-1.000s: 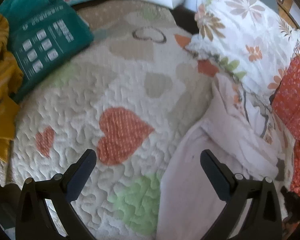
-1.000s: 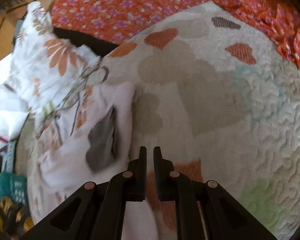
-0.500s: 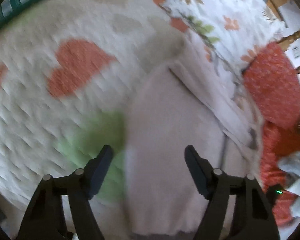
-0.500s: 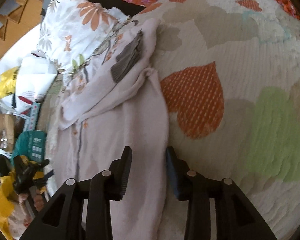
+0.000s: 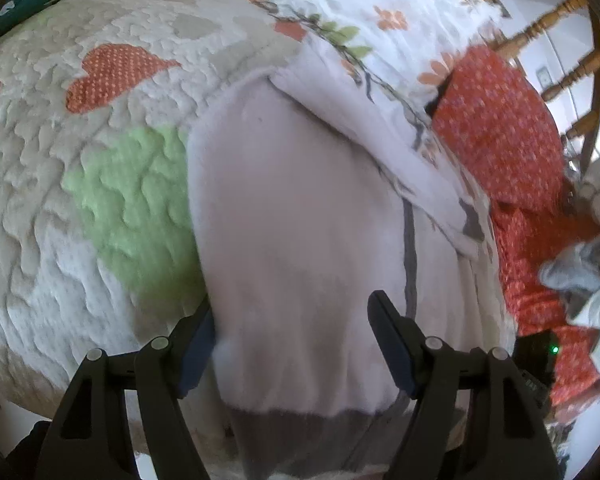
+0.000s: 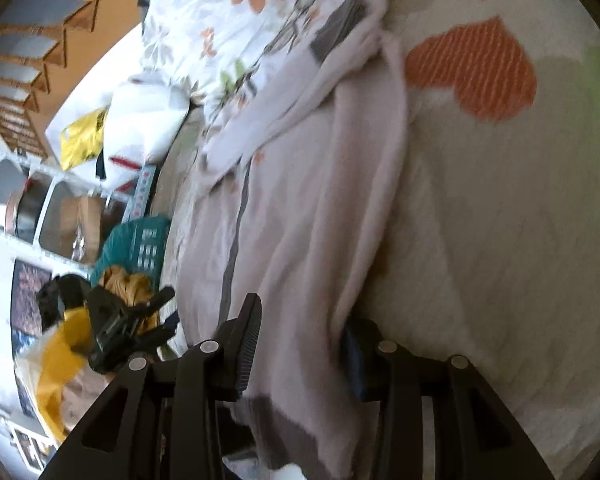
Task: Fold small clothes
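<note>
Straddling the pale garment, both claws stand spread; only the right view shows the shelves, blurrily

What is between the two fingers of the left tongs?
In the left wrist view, the pale pink garment lies between the fingers of the left tongs, near its grey hem. Whether the pads press it is unclear.

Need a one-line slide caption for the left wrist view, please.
Left tongs straddle the grey-cuffed end of a pale pink garment on a heart-patterned quilt.
</note>
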